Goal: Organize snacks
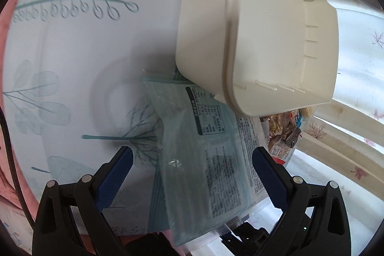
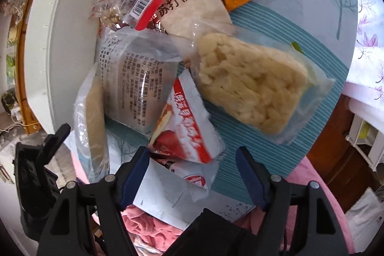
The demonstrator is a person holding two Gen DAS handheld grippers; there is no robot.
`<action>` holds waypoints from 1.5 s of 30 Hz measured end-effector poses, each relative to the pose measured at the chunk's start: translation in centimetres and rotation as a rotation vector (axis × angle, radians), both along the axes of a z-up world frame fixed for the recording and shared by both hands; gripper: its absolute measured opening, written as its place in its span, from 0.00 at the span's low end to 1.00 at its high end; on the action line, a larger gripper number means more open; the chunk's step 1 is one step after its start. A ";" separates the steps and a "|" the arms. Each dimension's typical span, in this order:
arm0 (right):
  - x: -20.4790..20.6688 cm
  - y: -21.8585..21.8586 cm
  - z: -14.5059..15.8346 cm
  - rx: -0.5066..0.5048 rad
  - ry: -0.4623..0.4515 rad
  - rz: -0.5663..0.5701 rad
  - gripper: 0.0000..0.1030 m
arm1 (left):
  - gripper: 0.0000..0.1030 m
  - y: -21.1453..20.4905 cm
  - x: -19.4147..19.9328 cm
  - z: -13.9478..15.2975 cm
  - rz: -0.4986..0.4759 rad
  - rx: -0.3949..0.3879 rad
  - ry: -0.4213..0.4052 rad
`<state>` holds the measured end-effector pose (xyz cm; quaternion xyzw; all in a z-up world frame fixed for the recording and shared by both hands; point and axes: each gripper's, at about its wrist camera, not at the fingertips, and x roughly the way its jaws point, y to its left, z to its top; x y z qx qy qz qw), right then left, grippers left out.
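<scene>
- Where the snack packets spill across the leaf-print tablecloth, a cream plastic bin lies tipped beside them.
- Right gripper stands wide over a red-and-white packet, pads clear.
- Left gripper stands wide, straddling a teal packet, not pressing.

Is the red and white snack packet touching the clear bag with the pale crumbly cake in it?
Touching. In the right wrist view the red and white packet has its upper edge lying against the lower left edge of the clear bag of pale cake, with no gap visible.
</scene>
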<state>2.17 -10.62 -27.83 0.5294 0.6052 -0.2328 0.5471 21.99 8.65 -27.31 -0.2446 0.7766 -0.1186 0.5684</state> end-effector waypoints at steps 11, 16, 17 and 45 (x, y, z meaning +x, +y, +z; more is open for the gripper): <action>4.5 0.0 -1.7 0.023 0.050 0.008 0.70 | 0.66 -0.6 1.4 -1.7 0.058 -0.018 0.073; 5.3 -0.3 -2.1 0.033 0.055 0.007 0.69 | 0.53 -1.3 1.7 -2.2 0.076 -0.021 0.085; 4.9 -0.5 -1.8 0.036 0.056 0.007 0.69 | 0.52 -1.0 1.7 -2.1 0.080 -0.018 0.088; -0.4 1.0 4.6 0.010 -0.107 0.084 0.45 | 0.14 4.1 -4.3 6.0 0.157 -0.045 -0.007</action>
